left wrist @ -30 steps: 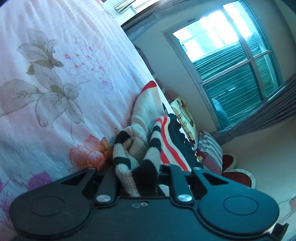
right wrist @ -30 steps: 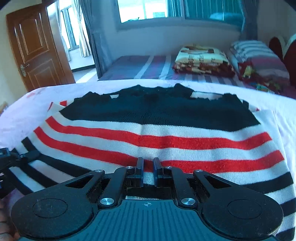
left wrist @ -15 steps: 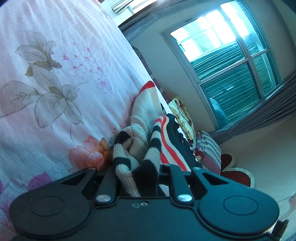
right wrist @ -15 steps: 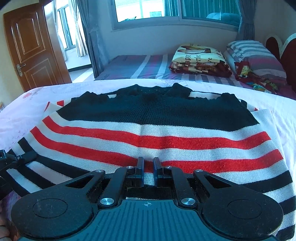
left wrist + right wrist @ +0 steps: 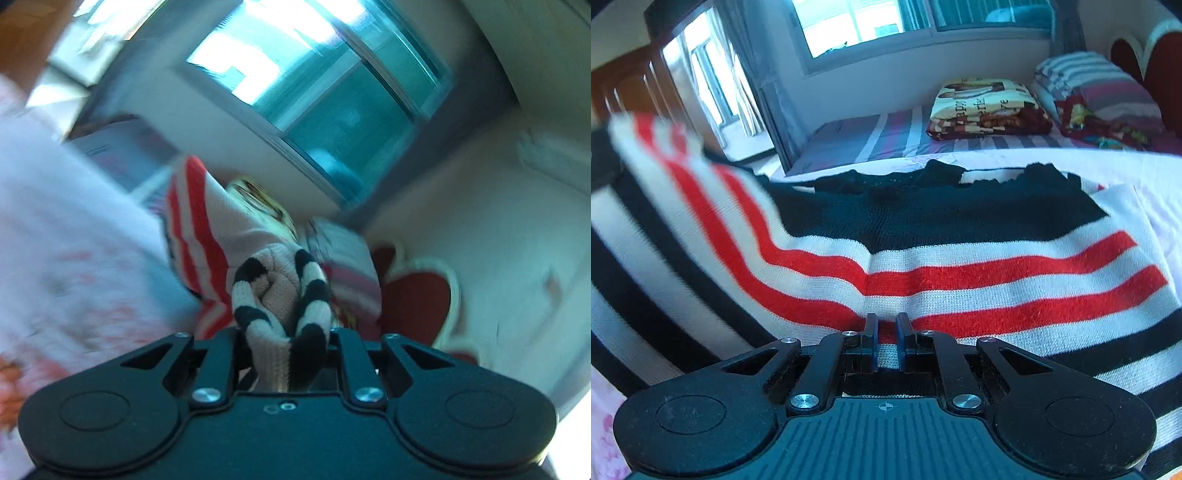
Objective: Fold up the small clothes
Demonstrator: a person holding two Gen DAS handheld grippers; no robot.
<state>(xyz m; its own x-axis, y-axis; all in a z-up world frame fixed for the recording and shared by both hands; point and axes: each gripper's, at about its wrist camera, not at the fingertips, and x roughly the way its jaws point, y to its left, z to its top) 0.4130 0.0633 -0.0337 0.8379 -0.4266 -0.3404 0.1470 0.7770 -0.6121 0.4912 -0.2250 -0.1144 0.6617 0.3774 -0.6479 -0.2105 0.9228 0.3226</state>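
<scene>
Left tongs (image 5: 288,343) risen clamping sweater (image 5: 960,280) hem, right tongs (image 5: 886,341) pinching sweater.

Raised sweater (image 5: 701,236) flap blocking left, flat bedspread (image 5: 1145,173) clear beyond, folded blanket (image 5: 990,107) behind
</scene>
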